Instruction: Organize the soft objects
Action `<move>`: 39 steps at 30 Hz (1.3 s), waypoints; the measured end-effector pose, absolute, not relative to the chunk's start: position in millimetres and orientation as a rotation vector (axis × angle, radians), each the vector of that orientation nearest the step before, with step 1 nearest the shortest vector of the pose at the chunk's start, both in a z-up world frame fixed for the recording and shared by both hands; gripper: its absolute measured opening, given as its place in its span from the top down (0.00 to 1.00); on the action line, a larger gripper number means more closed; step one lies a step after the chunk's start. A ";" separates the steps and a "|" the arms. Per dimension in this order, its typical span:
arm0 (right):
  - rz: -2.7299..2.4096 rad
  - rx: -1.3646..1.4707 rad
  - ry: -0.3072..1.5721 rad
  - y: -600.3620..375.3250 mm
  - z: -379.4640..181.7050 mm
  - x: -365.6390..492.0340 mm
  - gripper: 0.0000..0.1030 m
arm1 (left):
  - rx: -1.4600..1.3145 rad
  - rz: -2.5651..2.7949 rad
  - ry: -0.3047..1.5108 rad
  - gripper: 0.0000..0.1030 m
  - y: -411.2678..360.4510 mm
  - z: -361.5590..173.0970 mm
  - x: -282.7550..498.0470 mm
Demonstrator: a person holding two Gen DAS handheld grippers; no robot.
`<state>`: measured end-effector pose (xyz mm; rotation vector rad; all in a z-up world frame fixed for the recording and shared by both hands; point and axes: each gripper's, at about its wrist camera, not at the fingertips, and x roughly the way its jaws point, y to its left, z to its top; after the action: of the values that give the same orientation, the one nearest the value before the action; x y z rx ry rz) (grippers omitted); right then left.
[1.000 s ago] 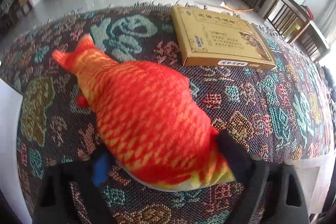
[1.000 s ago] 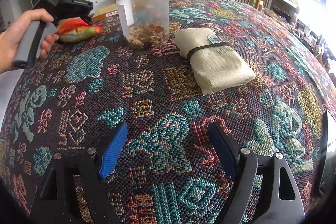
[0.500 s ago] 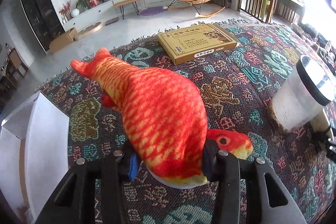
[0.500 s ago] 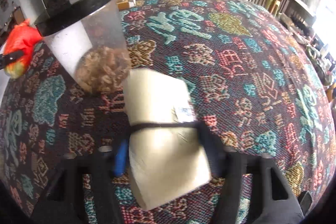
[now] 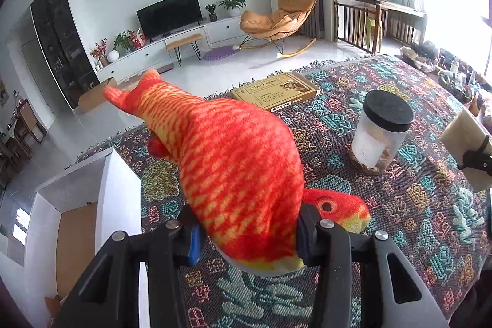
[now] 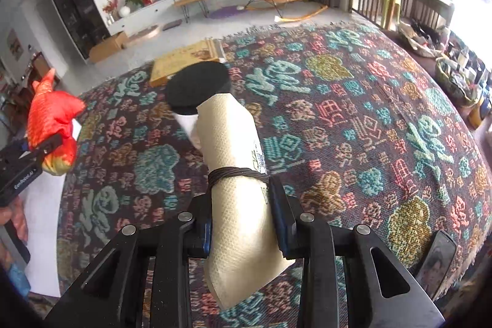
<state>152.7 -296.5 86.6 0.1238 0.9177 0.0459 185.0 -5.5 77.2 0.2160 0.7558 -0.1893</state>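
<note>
Both soft things held clear of the patterned cloth [image 6: 353, 119]

The left gripper [image 5: 246, 232] clamps the plush fish [image 5: 233, 162], hiding its belly; the right gripper [image 6: 241, 223], jaws just closed, squeezes the banded cloth roll [image 6: 236, 174] — it half-covers the black-lidded jar [image 6: 198, 86], yellow box [image 5: 275, 91] behind.

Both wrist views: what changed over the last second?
The left tongs closed on the fish toy and lifted it off the tablecloth. The right tongs, open over bare cloth a second ago, have just been closing and now grip the rolled cloth bundle, raised too. The jar and flat box stayed put.
</note>
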 end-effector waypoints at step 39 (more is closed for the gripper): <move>0.677 -0.272 0.979 117.8 85.9 53.7 0.32 | -0.085 0.501 0.824 0.02 303.8 69.5 -46.5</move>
<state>53.7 117.8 85.9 -0.2716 0.9785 0.6772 -46.5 303.8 69.5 -0.0855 0.8238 0.5012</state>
